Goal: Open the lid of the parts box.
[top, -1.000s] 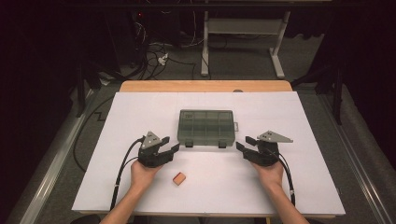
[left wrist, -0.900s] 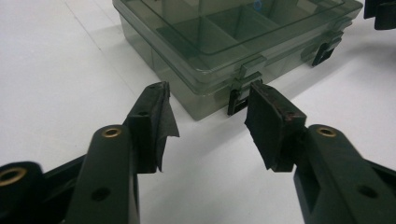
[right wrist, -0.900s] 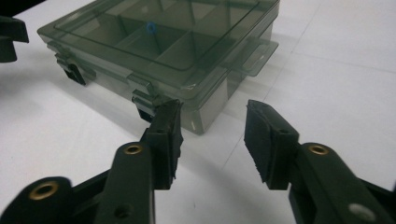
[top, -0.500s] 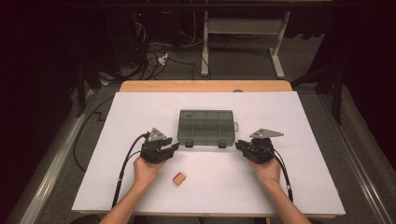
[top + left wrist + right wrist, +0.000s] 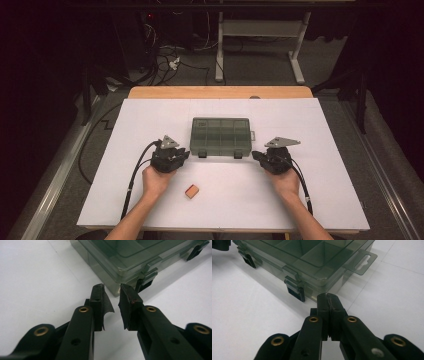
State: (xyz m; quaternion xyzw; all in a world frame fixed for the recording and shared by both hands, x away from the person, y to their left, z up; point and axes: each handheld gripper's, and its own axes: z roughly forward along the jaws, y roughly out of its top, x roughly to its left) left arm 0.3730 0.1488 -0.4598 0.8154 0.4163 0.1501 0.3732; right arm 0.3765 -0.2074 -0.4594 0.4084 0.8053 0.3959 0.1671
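left gripper [image 5: 111, 306]: you are holding its black jaws nearly together, empty, having just been closing. right gripper [image 5: 329, 312]: pressed together, empty, likewise. translucent grey-green plastic compartment box [image 5: 220, 136]: lying latched between them on the white table [image 5: 300, 200]. risk: closed tips are likely skidding off latches, shoving box.

In the left gripper view the top edge cuts off the organiser box [image 5: 130, 262]. The small orange block [image 5: 192, 191] is too small to identify. The counter [image 5: 150, 210] runs past the bottom edge of the high view.

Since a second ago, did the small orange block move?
No. The orange block sits the same way off the compartment box, near the left hand.
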